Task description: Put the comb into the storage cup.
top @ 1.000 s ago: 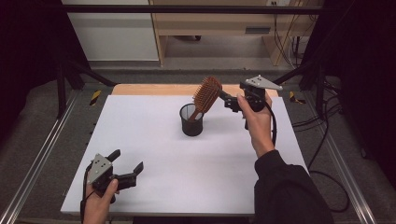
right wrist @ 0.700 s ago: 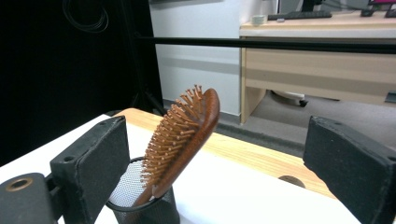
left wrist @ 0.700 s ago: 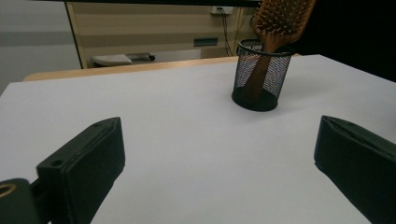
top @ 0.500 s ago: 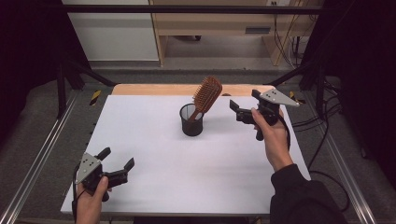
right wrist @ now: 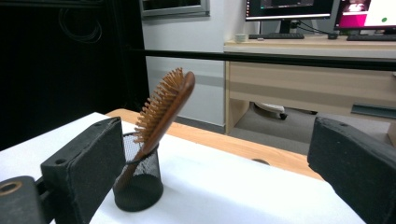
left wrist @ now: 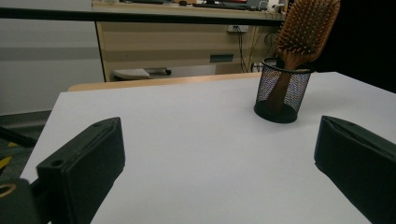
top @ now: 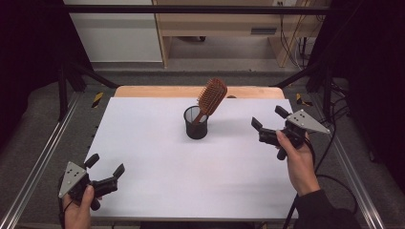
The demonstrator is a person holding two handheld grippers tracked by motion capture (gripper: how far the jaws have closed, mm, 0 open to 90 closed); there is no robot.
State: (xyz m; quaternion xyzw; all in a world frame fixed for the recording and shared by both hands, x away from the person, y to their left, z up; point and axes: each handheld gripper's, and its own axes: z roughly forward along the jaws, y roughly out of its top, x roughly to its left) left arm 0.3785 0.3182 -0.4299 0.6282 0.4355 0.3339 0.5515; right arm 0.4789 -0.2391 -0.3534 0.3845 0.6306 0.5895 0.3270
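White surface [top: 157, 143]: mesh cup [top: 196, 122] far centre, hairbrush [top: 210, 98] standing in it, handle down, head leaning right. Right gripper [top: 268, 123] nearer, jaws apart, empty, brush to its left. Left gripper [top: 105, 167] near-left, jaws apart, empty.

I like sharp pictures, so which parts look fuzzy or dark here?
High view: soft overall, sides black, a faint shadow right of the cup. Left gripper view: near jaws blurred, brush sharper. Right gripper view: jaws fuzzy, left background dark.
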